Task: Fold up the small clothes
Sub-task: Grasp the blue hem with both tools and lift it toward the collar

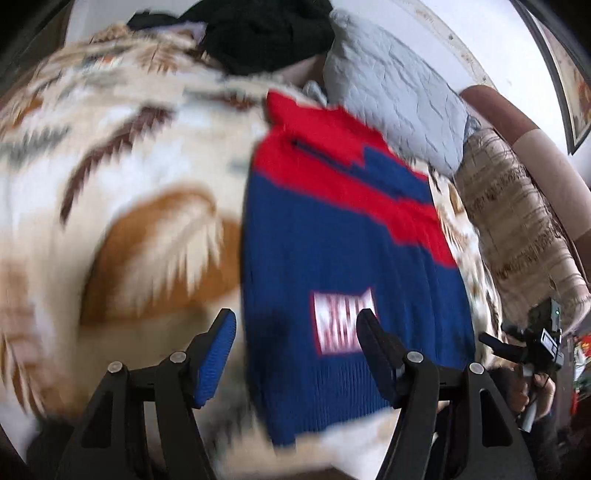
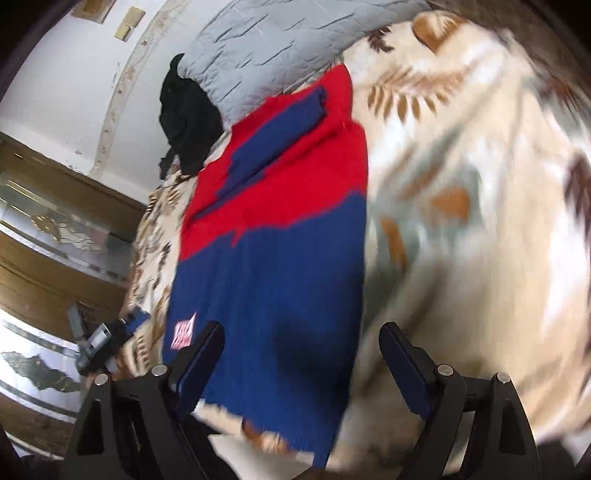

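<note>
A small knitted sweater [image 1: 332,236], blue below and red above with a white and red logo patch [image 1: 341,321], lies flat on a patterned blanket, its sleeves folded in. My left gripper [image 1: 297,321] is open and empty above the sweater's lower left edge. The sweater also shows in the right wrist view [image 2: 280,236], where my right gripper [image 2: 301,332] is open and empty above its lower hem. The other gripper shows at the left edge of the right wrist view [image 2: 107,339] and at the right edge of the left wrist view [image 1: 535,343].
A cream, brown and grey patterned blanket [image 1: 129,184] covers the bed. A grey quilted pillow [image 1: 391,88] and dark clothing [image 1: 266,33] lie beyond the sweater. A beige woven cushion [image 1: 517,221] sits at the right. A wooden mirrored wardrobe [image 2: 55,229] stands by the bed.
</note>
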`<state>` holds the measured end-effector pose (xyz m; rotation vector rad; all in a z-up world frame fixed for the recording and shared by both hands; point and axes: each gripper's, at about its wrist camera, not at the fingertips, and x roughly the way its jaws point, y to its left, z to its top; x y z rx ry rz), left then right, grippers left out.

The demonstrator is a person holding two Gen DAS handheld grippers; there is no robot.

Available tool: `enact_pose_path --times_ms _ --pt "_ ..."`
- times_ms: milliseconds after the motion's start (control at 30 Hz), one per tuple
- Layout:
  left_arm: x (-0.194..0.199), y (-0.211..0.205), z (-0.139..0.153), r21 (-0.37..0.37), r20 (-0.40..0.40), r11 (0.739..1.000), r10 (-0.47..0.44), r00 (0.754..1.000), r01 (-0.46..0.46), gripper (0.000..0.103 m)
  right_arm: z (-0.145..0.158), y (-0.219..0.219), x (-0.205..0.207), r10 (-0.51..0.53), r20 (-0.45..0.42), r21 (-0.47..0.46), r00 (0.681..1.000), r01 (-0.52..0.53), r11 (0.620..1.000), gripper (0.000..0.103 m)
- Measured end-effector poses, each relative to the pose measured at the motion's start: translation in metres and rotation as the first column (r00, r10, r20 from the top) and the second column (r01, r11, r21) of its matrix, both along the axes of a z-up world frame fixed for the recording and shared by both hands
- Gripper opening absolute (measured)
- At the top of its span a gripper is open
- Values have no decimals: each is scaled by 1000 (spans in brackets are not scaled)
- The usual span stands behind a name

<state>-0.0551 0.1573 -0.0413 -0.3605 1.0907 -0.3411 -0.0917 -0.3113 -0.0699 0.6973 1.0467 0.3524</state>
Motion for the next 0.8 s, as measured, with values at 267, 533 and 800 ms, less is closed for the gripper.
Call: enact_pose_path --times_ms 267,533,800 --pt "-33 -13 -24 4 -80 1000 9 997 -8 68 -33 26 -28 3 -65 45 998 0 999 79" --pt "-30 -17 -31 74 -99 997 25 995 -17 5 -31 39 -24 20 -90 -64 996 -26 998 8" --pt "-35 -6 -18 9 -58 998 63 996 -62 5 15 29 -31 6 57 12 998 -6 1000 11"
